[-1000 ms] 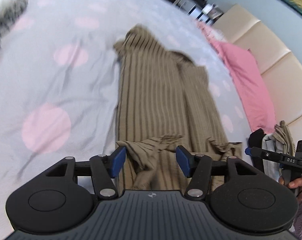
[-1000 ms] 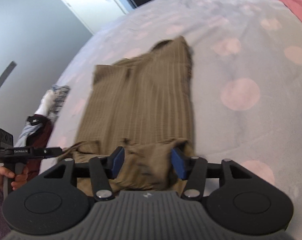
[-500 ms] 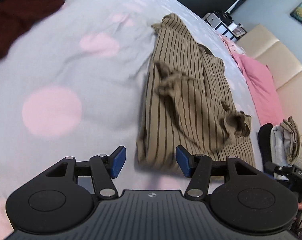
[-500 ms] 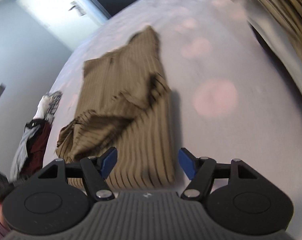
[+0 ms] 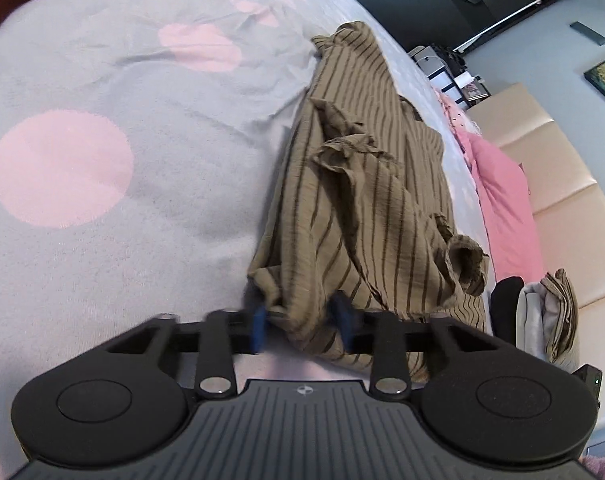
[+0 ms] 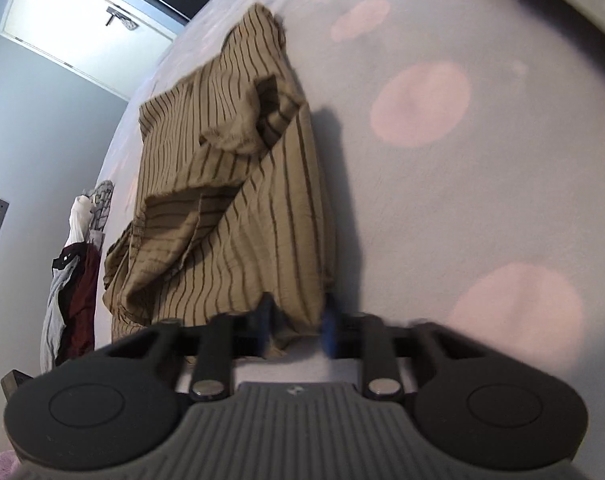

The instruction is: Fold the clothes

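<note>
A bed covered in a grey sheet with large pink dots fills both views. At its far side in the left wrist view stand a cream padded headboard and a pink pillow.

A tan garment with dark stripes lies lengthwise on the sheet, partly folded, with a sleeve bunched and crumpled across its top layer. Its near edge reaches both claws.

A heap of other clothes, dark red, grey and white, sits at the bed's edge in the right wrist view. A small folded stack rests beside the garment near the headboard.

The left claw has just been closing, and its blue pads now pinch a near corner of the striped garment. The right claw has likewise just been closing, and its pads, blurred here, press on the garment's other near corner, the cloth gathered between them.
</note>
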The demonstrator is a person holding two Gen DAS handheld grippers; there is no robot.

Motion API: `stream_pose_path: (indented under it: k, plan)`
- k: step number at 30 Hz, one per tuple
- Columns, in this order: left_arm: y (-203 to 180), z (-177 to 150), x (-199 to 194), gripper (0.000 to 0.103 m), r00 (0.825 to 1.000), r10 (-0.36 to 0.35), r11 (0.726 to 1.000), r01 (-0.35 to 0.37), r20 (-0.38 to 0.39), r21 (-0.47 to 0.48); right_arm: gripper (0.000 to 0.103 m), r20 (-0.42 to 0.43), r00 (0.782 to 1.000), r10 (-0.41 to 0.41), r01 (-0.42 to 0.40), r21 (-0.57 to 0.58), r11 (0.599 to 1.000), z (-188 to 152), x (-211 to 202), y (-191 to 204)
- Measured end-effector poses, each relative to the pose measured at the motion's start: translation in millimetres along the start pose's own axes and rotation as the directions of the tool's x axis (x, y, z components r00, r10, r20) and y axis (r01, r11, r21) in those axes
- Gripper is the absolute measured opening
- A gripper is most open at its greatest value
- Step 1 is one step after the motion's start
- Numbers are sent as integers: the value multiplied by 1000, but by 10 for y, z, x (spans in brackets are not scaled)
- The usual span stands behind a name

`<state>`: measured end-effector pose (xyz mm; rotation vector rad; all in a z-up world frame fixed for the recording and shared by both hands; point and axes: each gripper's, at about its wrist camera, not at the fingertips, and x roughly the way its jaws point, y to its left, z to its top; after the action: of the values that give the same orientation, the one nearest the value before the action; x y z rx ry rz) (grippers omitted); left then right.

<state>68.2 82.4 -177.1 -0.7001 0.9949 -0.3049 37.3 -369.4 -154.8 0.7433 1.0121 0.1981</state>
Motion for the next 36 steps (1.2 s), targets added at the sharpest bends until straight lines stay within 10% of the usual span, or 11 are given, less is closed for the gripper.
stream_pose_path:
  k: [5,28,36]
  plan:
    - [-22,63,-34,5,1000,-3,1000,3,0,-12,14,18,1000,14,-14,-17,1000,27,25,131]
    - [-223,-328,-1297,3,989,123,987,-115,-76,109,10,-58,995,79,-76,45,996,-846,-822,525]
    - [-40,-535,-1053,3,962,222,968,-198,-157,151,12,-140,990,-36,34,-20,999,-1160,-661,474]
